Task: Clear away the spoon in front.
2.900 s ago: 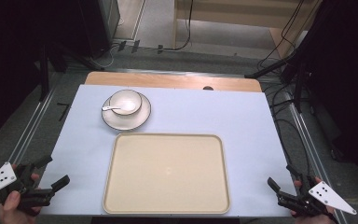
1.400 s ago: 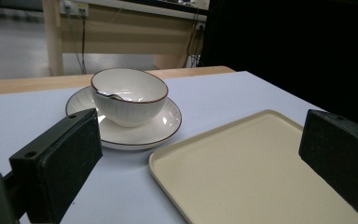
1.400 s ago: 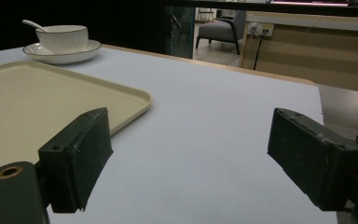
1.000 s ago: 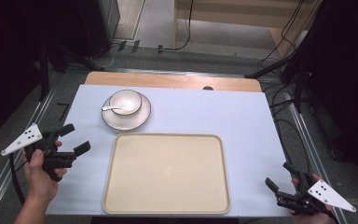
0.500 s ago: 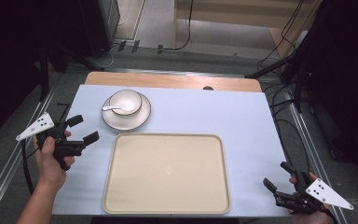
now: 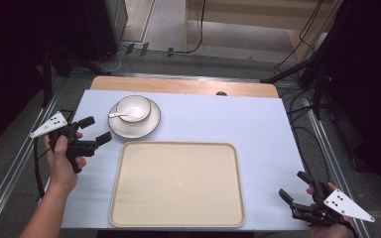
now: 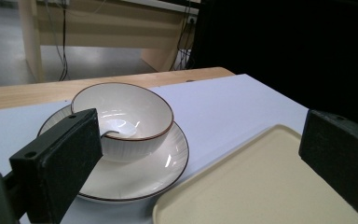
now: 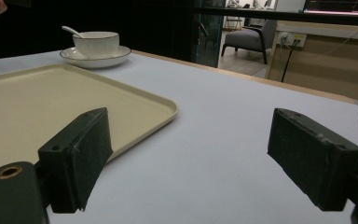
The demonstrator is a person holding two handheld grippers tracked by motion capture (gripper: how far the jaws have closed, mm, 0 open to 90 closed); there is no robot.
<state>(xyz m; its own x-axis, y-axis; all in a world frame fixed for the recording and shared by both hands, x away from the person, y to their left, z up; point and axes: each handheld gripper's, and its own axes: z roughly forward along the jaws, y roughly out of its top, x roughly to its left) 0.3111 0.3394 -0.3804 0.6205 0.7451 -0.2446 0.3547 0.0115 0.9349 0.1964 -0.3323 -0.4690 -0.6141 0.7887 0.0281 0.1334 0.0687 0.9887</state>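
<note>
A white bowl (image 6: 133,108) with a spoon (image 6: 116,115) in it sits on a white saucer (image 6: 149,126) at the back left of the light blue mat. In front of it lies an empty beige tray (image 6: 177,183). My left gripper (image 6: 95,130) is open, held just left of the saucer and pointing at it; its view has the bowl (image 7: 126,116), saucer (image 7: 163,172) and tray corner (image 7: 261,186) between its jaws. My right gripper (image 6: 293,187) is open near the table's front right corner, facing the tray (image 8: 37,102) and the far bowl (image 8: 97,44).
The mat (image 6: 258,129) covers a wooden table (image 6: 178,85) whose far edge shows bare wood. Metal rails (image 6: 10,168) run along both sides. Cables and dark stands (image 6: 297,74) lie on the floor behind the table.
My left gripper has moved from the front left corner forward and rightward up to the saucer's left side. The right gripper has stayed near the front right corner.
</note>
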